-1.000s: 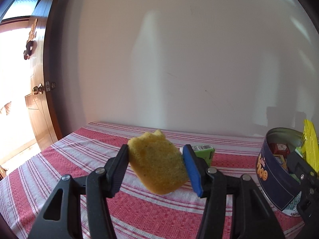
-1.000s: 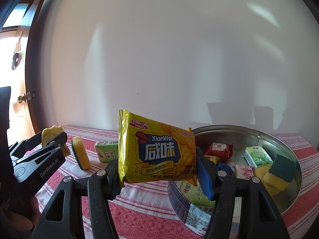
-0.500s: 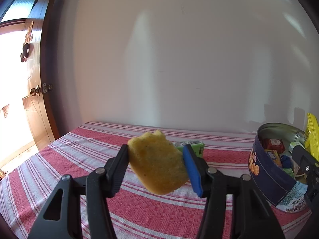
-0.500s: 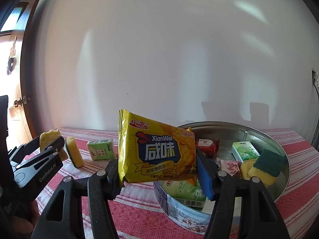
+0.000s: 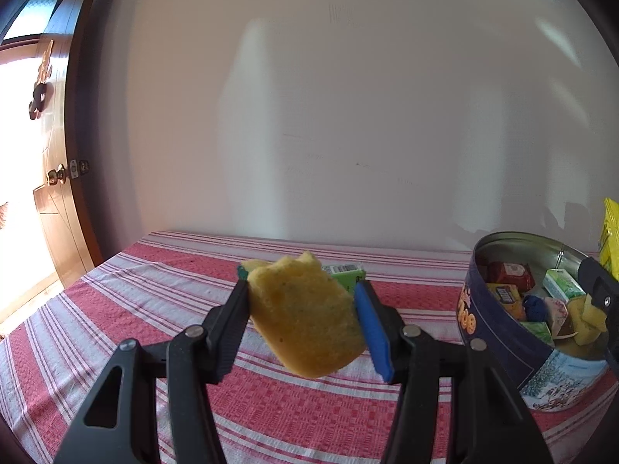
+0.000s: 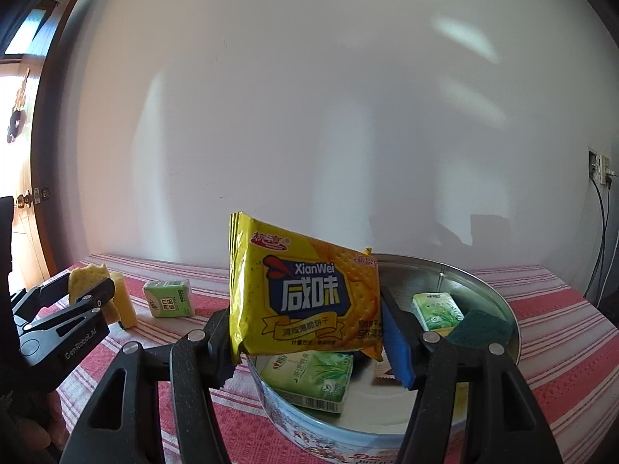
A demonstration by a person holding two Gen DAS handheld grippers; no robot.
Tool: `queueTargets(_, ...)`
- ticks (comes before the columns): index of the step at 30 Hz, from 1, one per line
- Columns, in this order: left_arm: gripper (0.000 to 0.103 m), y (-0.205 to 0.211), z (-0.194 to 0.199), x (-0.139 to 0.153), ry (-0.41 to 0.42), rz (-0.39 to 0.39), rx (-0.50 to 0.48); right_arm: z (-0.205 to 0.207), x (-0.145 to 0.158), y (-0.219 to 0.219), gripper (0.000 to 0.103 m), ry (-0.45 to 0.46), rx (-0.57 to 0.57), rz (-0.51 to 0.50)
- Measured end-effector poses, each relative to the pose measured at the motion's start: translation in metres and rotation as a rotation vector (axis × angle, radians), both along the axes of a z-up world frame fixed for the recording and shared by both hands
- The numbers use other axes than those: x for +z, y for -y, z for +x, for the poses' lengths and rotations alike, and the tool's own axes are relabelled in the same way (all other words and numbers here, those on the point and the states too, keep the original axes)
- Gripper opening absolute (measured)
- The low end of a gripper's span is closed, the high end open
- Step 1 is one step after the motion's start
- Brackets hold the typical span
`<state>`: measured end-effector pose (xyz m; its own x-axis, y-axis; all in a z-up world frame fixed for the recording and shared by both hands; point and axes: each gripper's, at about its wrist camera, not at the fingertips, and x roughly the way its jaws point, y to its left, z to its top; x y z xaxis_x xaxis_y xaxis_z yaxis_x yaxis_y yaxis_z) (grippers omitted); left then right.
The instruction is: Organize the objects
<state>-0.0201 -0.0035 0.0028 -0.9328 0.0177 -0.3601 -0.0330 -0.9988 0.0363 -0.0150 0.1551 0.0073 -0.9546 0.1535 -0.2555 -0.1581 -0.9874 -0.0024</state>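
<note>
yellow sponge tilted, held aloft | cracker packet upright over tin

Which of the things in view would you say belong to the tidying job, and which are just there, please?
Belongs to the job:
- sponge piece in the left tongs
- cracker packet in the right tongs
- round tin holding small items
- green tissue pack and sponge on the tablecloth

Just there:
- striped tablecloth
- door
- wall socket

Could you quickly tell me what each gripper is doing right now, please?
Left gripper: closed on a yellow sponge, held above the table.
Right gripper: closed on a yellow cracker packet, held at the tin.
</note>
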Motion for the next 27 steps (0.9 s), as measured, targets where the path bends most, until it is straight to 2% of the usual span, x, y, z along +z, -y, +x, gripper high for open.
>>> queueTargets(12,0.055,-0.044,0.004,0.007,-0.005,-0.012,-0.065,0.017,0.007,-0.026,0.064,-0.033,-0.058,0.029)
queueTargets(23,0.055,-0.083,0.003,0.014,-0.015,-0.013,-0.125,0.016,0.014,-0.05,0.064,-0.063,-0.098,0.034)
queueTargets(24,0.055,-0.087,0.002,0.015,-0.013,-0.01,-0.131,0.01,0.007,-0.065,0.064,-0.066,-0.106,0.04)
queueTargets(27,0.055,-0.097,0.0,0.017,-0.009,0.0,-0.151,0.009,0.007,-0.07,0.064,-0.063,-0.117,0.046)
